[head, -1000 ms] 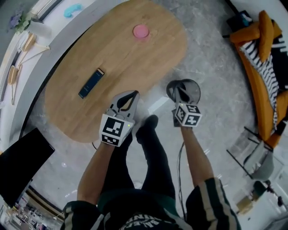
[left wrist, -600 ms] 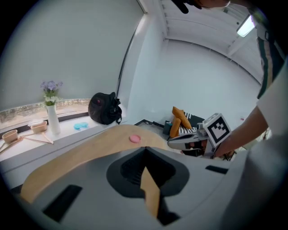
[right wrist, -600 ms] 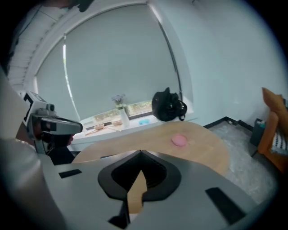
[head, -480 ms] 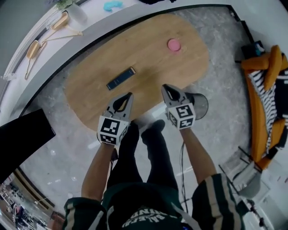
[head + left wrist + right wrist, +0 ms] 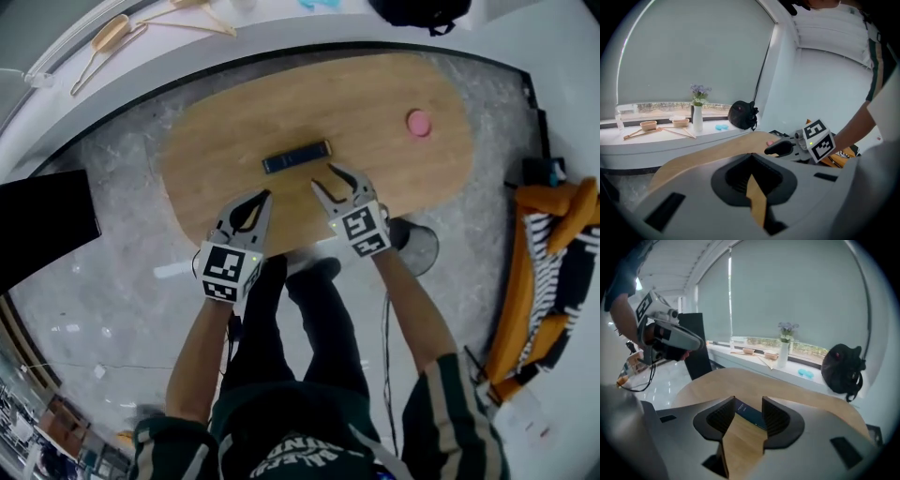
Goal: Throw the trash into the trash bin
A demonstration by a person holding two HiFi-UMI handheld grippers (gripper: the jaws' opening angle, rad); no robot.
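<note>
We hold the right gripper (image 5: 324,176) over the wooden counter (image 5: 375,94); its jaws have just been opening and stand apart, empty. The flat dark packet (image 5: 297,157) lies just beyond them. The left gripper (image 5: 262,197) has its jaws together, empty. The trash bin (image 5: 420,248) stands by the counter's near edge, perhaps partly under it.

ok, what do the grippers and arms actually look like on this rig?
Both the left gripper and right gripper have pale grey shells, black ribbed pads and a cube of black-and-white square markers with a small green light. A thin dark cable runs by the right arm. Short sleeves: dark green, pale stripes.
</note>
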